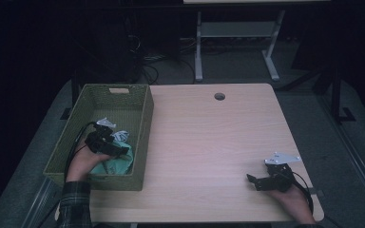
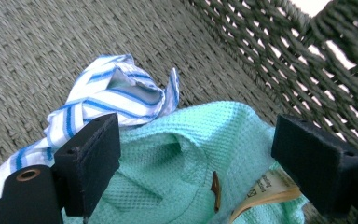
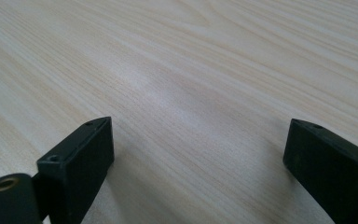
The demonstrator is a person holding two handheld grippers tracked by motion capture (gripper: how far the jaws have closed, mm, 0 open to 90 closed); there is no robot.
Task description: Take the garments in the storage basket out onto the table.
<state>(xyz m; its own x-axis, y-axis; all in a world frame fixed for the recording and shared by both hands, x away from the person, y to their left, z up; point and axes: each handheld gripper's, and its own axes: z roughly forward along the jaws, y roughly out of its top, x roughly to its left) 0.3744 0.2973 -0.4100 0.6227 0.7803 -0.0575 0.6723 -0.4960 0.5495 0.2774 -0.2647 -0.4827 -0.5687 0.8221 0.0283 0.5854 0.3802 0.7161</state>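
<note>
A pale wooden table (image 1: 209,142) (round hole near its far edge) carries 1 green woven basket (image 1: 142,137).

Basket (image 1: 142,124) at the counter's (image 1: 209,142) left edge, with two cloths in its near half: waffle cloth (image 2: 177,168) nearest, striped cloth (image 2: 107,98) just behind and touching it. Left tool (image 2: 196,163) inside the basket, over the waffle cloth, jaws spread to either side of it. Right tool (image 1: 259,180) at the counter's near right corner, well apart from the basket, pointing left
</note>
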